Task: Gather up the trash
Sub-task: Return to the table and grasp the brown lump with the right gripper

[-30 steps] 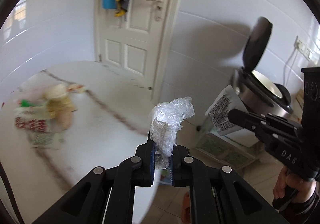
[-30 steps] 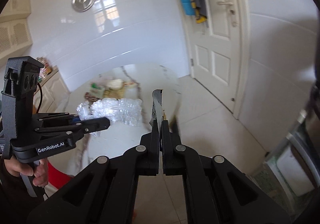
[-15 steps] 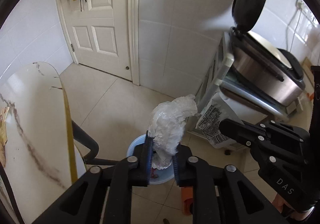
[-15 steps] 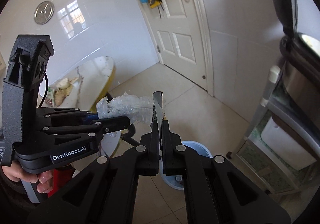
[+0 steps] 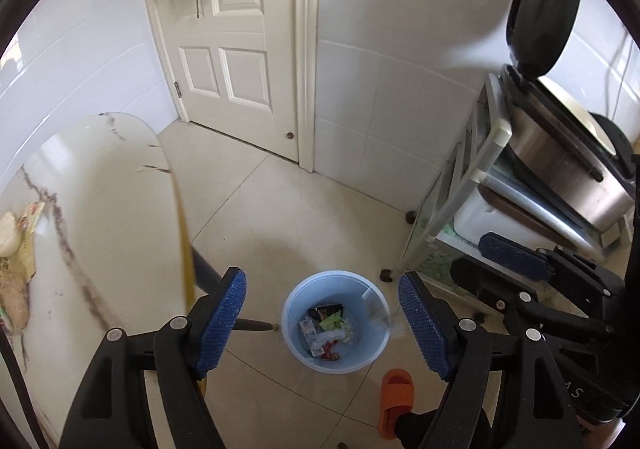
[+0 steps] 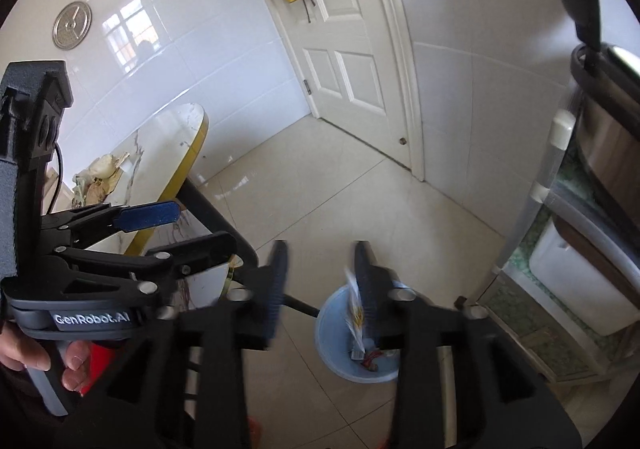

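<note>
Floor tiles are being shown beneath a blue bin; both hand-held grippers, left and right, are now being held apart, the plastic and wrapper released.

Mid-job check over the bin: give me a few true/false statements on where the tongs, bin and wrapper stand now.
1. The left tongs stand open with nothing between them. True.
2. The bin is empty. False: it holds wrappers and scraps.
3. A wrapper hangs by a finger of the right tongs, above the bin. True; the jaws have just been opening.
4. The bin is red. False: it is blue.
5. An orange slipper lies on the floor beside the bin. True.
</note>
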### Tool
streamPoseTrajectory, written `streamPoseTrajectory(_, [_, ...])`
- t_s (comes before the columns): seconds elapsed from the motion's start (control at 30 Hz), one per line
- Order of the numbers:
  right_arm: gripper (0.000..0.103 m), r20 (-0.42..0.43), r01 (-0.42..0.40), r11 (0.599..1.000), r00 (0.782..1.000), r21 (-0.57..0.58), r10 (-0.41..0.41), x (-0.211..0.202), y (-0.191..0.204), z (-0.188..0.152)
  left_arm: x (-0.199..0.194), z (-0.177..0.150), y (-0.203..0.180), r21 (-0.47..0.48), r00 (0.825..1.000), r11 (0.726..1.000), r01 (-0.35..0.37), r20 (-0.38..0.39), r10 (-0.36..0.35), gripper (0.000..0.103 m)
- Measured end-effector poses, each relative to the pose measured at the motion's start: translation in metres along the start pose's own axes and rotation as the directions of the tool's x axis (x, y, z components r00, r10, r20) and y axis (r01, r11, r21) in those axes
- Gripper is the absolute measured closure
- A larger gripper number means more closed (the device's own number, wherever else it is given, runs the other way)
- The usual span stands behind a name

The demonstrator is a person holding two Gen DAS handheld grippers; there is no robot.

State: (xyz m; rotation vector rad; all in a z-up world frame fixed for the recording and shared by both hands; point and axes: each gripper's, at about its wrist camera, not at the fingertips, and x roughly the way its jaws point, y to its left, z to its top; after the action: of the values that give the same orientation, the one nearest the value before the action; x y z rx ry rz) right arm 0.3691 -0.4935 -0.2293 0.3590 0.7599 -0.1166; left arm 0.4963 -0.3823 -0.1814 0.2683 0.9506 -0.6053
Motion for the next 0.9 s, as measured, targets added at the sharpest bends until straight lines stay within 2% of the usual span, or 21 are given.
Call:
streamPoseTrajectory(0.13, [0.059,0.020,0.003,1.000,1.000,-0.011,-0.003,-0.012,0.009,0.002,-0.034,-0.009,0.005,-0.011,0.999,1.000,0.014,0.050,-0.013,0.028])
streamPoseTrajectory(0.23, [0.052,0.048,0.013,0.999,0.999,-0.029,-0.012,-0.031,0.022,0.005,-0.068,-0.020,0.012,-0.013,0.995,1.000,0.021,0.099,-0.020,0.026])
streamPoseTrajectory(0.3, [0.044,0.073,0.018,0.999,0.997,-0.049,-0.015,-0.047,0.035,0.008,-0.092,-0.029,0.020,-0.016,0.990,1.000,0.019,0.140,-0.017,0.022])
streamPoseTrajectory(0.4, [0.039,0.114,0.018,0.996,0.993,-0.089,-0.008,-0.067,0.058,0.013,-0.126,-0.046,0.034,-0.028,0.979,1.000,-0.002,0.203,0.008,0.016])
streamPoseTrajectory(0.53, [0.038,0.136,0.003,0.988,0.991,-0.151,0.018,-0.082,0.098,0.017,-0.162,-0.072,0.064,-0.068,0.967,0.997,-0.041,0.248,0.056,0.011])
streamPoseTrajectory(0.63, [0.036,0.135,-0.016,0.978,0.990,-0.206,0.045,-0.083,0.134,0.019,-0.186,-0.097,0.097,-0.116,0.959,0.990,-0.082,0.261,0.110,0.009])
streamPoseTrajectory(0.7, [0.030,0.121,-0.032,0.970,0.991,-0.243,0.063,-0.077,0.159,0.020,-0.198,-0.114,0.118,-0.155,0.955,0.983,-0.099,0.263,0.137,0.009])
streamPoseTrajectory(0.9, [0.028,0.042,-0.100,0.931,0.991,-0.352,0.123,-0.040,0.234,0.024,-0.227,-0.161,0.192,-0.297,0.943,0.942,-0.155,0.239,0.230,0.005])
